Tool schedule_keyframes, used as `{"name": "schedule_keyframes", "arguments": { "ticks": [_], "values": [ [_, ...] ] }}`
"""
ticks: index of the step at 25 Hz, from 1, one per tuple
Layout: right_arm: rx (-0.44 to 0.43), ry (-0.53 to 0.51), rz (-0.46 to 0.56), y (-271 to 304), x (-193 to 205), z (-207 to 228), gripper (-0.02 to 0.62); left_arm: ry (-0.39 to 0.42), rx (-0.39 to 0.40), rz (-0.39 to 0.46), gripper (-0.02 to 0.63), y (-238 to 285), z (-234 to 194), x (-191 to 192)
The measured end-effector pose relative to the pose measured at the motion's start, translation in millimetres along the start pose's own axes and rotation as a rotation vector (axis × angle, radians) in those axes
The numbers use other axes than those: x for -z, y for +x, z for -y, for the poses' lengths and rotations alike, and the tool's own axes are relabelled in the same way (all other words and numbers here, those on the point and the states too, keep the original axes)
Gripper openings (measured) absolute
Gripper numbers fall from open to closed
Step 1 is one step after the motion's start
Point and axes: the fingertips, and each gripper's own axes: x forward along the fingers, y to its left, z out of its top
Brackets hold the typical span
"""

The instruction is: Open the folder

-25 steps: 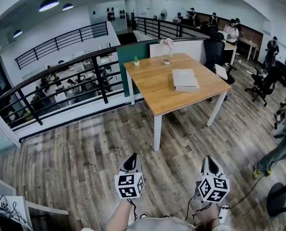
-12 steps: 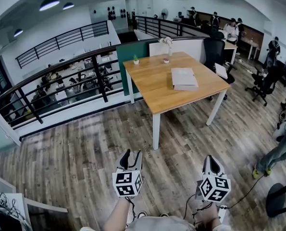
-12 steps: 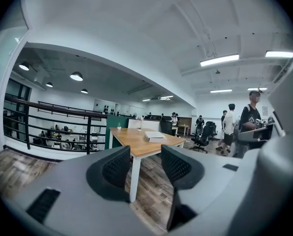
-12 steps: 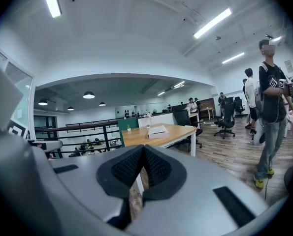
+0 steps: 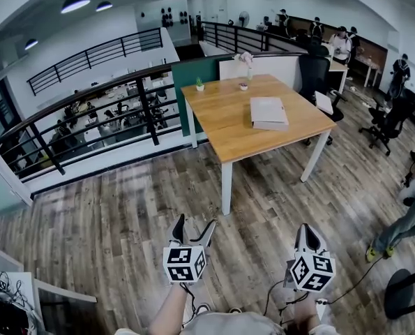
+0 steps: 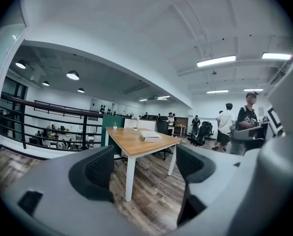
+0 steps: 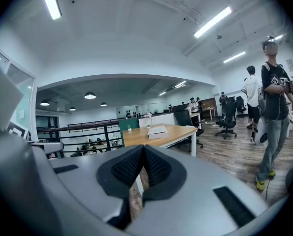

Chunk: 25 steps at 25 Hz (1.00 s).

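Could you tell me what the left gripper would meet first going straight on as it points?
Probably the near white leg of the wooden table; only floor lies before it. The left gripper is empty, its jaws opening.

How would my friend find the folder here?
Look for the wooden table with white legs beside the black railing. The folder lies flat on its right half. It is the only big, pale, flat rectangle there; the little potted plants stand at the far edge.

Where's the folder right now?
In the head view the folder lies flat on the right half of the wooden table, with two small potted plants beyond it at the far edge.
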Motion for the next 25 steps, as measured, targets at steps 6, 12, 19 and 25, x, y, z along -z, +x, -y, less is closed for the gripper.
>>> {"name": "schedule_keyframes", "arguments": {
  "ticks": [6, 12, 19, 25],
  "values": [
    [-0.016, 0.003, -0.003, -1, -2, 12, 0.002, -0.017, 0.007, 0.001, 0.447, -3, 14, 3],
    [-0.024, 0.006, -0.005, 0, 1, 29, 0.002, -0.028, -0.048, 0.013, 0.457, -7, 16, 8],
    [-0.005, 0.031, -0.032, 9, 13, 52, 0.002, -0.030, -0.081, -0.002, 0.456, 0, 18, 17],
    [0.016, 0.029, -0.045, 36, 14, 62, 0.002, -0.027, -0.080, -0.002, 0.456, 34, 8, 12]
  ]
}}
